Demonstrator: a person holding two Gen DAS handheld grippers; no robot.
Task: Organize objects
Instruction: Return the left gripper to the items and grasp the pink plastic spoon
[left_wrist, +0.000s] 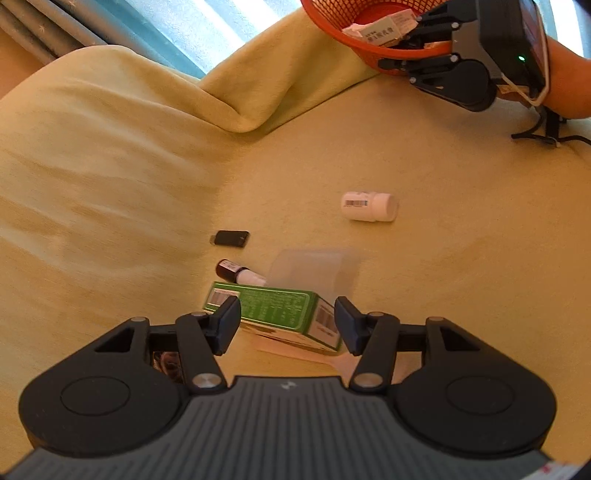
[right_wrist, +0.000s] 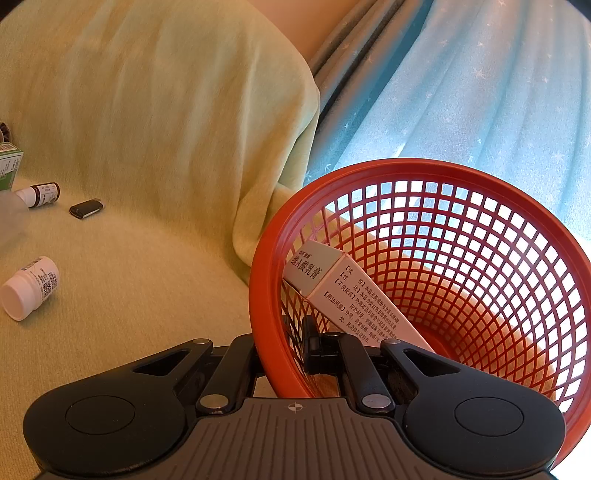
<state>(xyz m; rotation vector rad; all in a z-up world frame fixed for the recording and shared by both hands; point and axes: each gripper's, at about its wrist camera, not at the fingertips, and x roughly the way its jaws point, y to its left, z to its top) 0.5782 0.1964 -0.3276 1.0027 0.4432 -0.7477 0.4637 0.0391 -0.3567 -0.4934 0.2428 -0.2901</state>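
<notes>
Hovering over the green box (left_wrist: 273, 314), the left tool (left_wrist: 288, 325) has its fingers spread wide, one on either side of the box and neither clearly touching it. The box lies on a yellow-green blanket (left_wrist: 443, 277), with a paper sheet (left_wrist: 295, 350) under its near edge. Just beyond the box lies a brown vial (left_wrist: 236, 271) with a white cap, beside a hazy clear container (left_wrist: 314, 269). A little past the vial sits a small black stick (left_wrist: 232, 238). Right of the box and farther off, a white bottle (left_wrist: 369, 206) lies on its side. Far beyond the box, the right tool (right_wrist: 280, 347) is clamped on the near rim of the red basket (right_wrist: 480, 177), one finger inside and one outside. A white carton (right_wrist: 347, 291) leans inside the basket.
</notes>
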